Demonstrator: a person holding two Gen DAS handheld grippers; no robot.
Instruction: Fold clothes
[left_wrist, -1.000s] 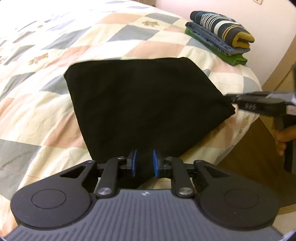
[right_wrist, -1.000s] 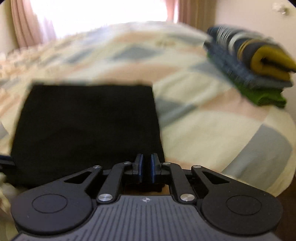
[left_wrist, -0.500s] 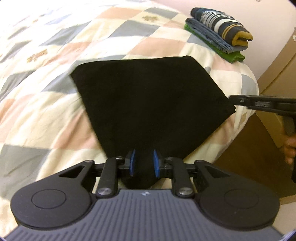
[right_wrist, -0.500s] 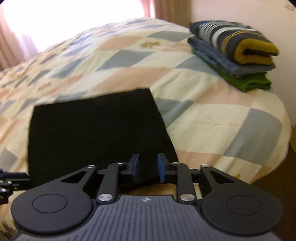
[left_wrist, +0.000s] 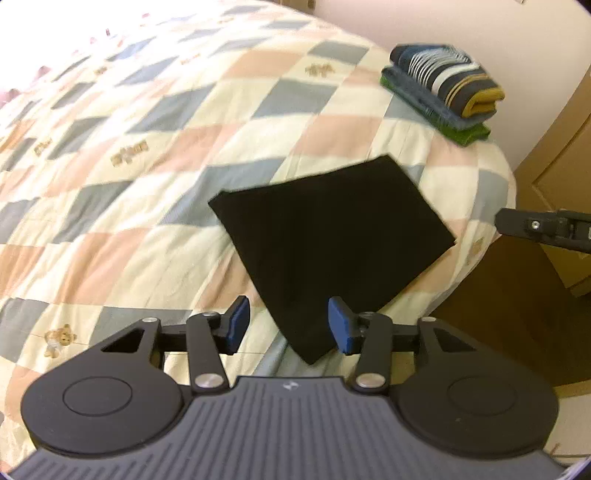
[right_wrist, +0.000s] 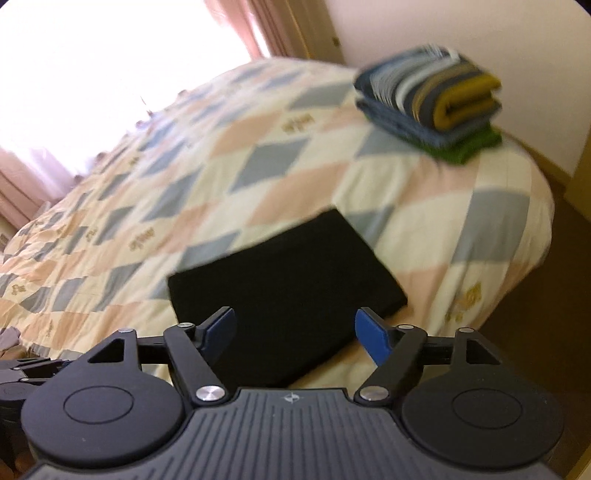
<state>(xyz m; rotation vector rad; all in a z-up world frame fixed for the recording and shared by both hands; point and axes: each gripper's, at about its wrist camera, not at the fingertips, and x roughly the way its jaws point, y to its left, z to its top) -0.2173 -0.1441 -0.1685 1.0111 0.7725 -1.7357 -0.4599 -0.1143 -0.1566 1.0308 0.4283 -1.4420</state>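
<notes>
- A black garment (left_wrist: 332, 236) is lying flat on the patchwork quilt (left_wrist: 155, 155), folded into a neat, roughly square shape near the foot corner of the bed, one corner reaching toward the bed's edge.
- The left gripper (left_wrist: 286, 325) is hanging above that near corner with its blue pads opening; the cloth shows in the gap between them from this angle, but neither pad is pressing on it.
- The right gripper (right_wrist: 295, 334) is hovering over the garment's near edge, its jaws also spreading wide and gripping nothing.
- Judging by the tidy outline and both tools letting go, this fold is looking finished; whether another fold is wanted cannot be told from here.
- What is probably remaining is carrying the black piece over to join the pile, and any clothes waiting out of sight.
- A stack of folded clothes (left_wrist: 443, 88) is sitting well apart from the garment at the far corner of the bed: a striped navy and mustard piece on top, blue beneath it, green at the bottom.
- Nothing is lying between the garment and that stack except open quilt.
- A bright window with pink curtains (right_wrist: 280, 29) is glaring behind the bed, washing out the far end.
- The bed's edge is dropping to a brown floor (left_wrist: 517, 314) just beside the garment, so a careless pull is risking a slide off the side.
</notes>
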